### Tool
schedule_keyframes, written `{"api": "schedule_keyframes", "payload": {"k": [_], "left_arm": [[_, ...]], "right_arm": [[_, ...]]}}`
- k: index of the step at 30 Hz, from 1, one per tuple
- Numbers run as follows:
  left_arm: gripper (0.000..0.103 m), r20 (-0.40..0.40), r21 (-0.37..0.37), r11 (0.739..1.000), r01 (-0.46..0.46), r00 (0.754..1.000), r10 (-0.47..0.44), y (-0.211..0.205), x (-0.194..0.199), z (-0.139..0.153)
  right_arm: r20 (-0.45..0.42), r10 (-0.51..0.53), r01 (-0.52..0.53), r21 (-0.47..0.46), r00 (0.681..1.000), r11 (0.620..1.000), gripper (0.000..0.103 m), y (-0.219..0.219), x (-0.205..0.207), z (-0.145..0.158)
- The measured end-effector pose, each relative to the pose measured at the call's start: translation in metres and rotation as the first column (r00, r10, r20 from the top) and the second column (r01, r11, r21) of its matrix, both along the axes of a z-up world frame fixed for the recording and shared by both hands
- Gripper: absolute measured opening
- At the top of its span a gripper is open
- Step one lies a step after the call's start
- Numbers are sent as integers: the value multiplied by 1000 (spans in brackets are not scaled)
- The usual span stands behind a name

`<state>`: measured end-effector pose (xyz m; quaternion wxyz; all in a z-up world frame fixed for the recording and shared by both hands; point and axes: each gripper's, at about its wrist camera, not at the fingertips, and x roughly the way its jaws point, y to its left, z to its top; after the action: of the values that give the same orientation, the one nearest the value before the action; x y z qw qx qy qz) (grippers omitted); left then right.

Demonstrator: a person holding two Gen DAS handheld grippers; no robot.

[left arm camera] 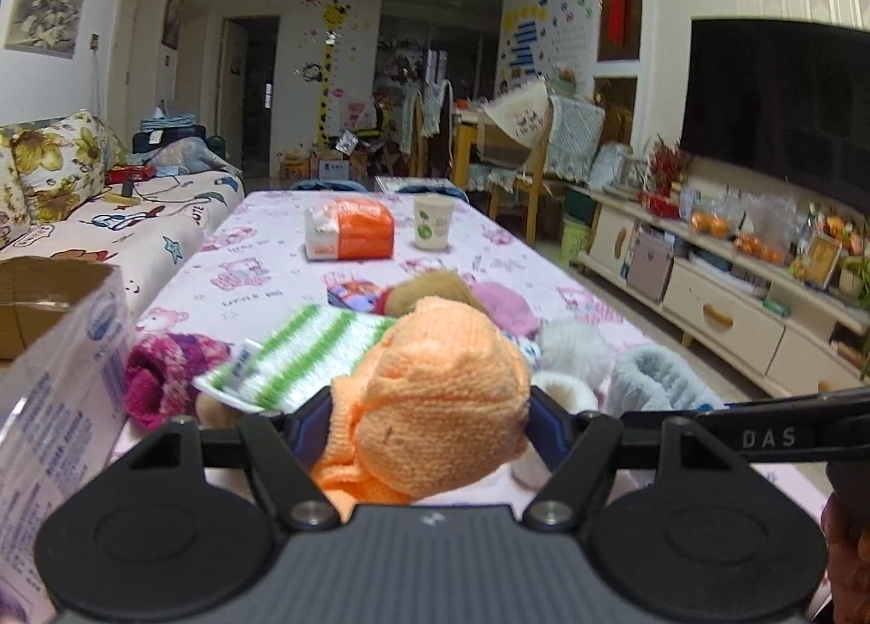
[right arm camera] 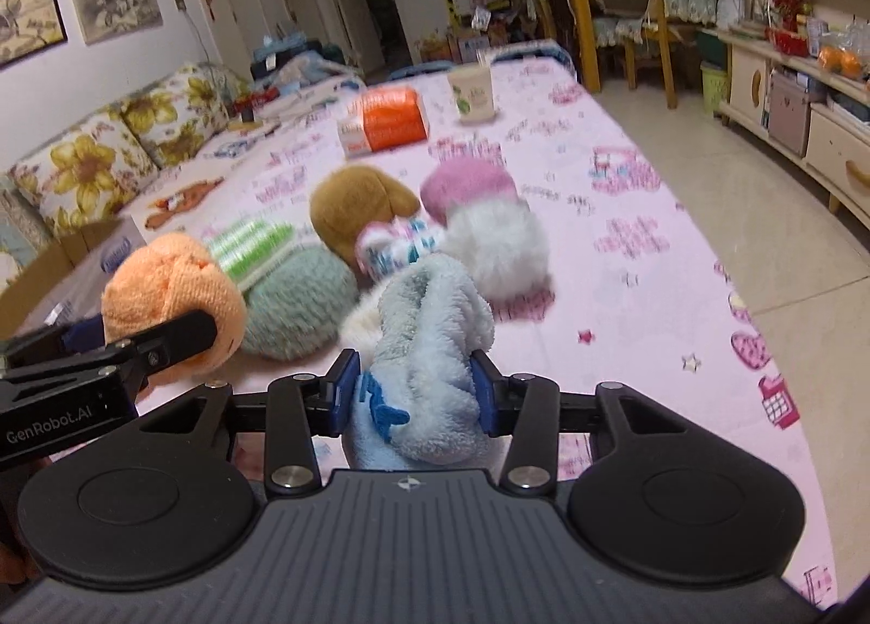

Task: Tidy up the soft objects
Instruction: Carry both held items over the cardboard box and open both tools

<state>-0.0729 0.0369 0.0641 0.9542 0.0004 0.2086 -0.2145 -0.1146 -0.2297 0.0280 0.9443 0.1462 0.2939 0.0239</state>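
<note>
Pink-clothed table (right arm camera: 625, 254), orange packet (right arm camera: 389, 126), paper cup (right arm camera: 472, 94), soft toys (right arm camera: 353, 213)

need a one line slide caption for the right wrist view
Right hand-held gripper clamps a fluffy light-blue sock above the pink tablecloth, left hand-held gripper alongside holding an orange knit bundle.

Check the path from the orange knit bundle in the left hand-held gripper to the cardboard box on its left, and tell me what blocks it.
Nothing visible blocks it. The left hand-held gripper holds the orange knit bundle beside the cardboard box; only the box's printed flap stands between them, and the box's inside is hidden.
</note>
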Motion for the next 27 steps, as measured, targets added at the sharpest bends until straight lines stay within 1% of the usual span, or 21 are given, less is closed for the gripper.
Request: {"api": "schedule_keyframes", "payload": {"k": [4,8,10,13,16,18,19,23,25,27], "left_arm": [[72,32,-40,999,-34,999,35,16,-3,10],[72,60,-66,993,-101,993,105,34,-3,17],[72,73,-75,985,-152,985,158,45,-1,20],[72,77,-99,966,-239,966,247,63,2,24],[72,87,-117,934,-336,934,347,81,4,28],[72,88,-144,907,-397,907,411,94,5,31],[72,89,-154,889,-431,890,447,99,4,33],[73,86,-183,807,-562,808,582,124,5,34],[73,70,-189,764,-617,767,637,135,8,33],[73,48,-195,725,-661,731,680,140,9,32]], "right_arm": [[22,11,-12,59,1000,998,53,3,4,8],[28,45,-49,135,999,990,53,11,15,17],[32,71,-75,171,997,982,53,20,22,21],[49,118,-126,197,992,972,53,36,35,29],[63,169,-180,235,984,955,54,55,52,35],[77,208,-220,240,975,945,54,71,64,41],[86,227,-241,240,970,941,54,79,67,46],[106,311,-327,240,945,914,54,114,93,57],[113,350,-368,241,930,898,54,135,105,62],[118,384,-402,243,916,883,54,154,118,65]]}}
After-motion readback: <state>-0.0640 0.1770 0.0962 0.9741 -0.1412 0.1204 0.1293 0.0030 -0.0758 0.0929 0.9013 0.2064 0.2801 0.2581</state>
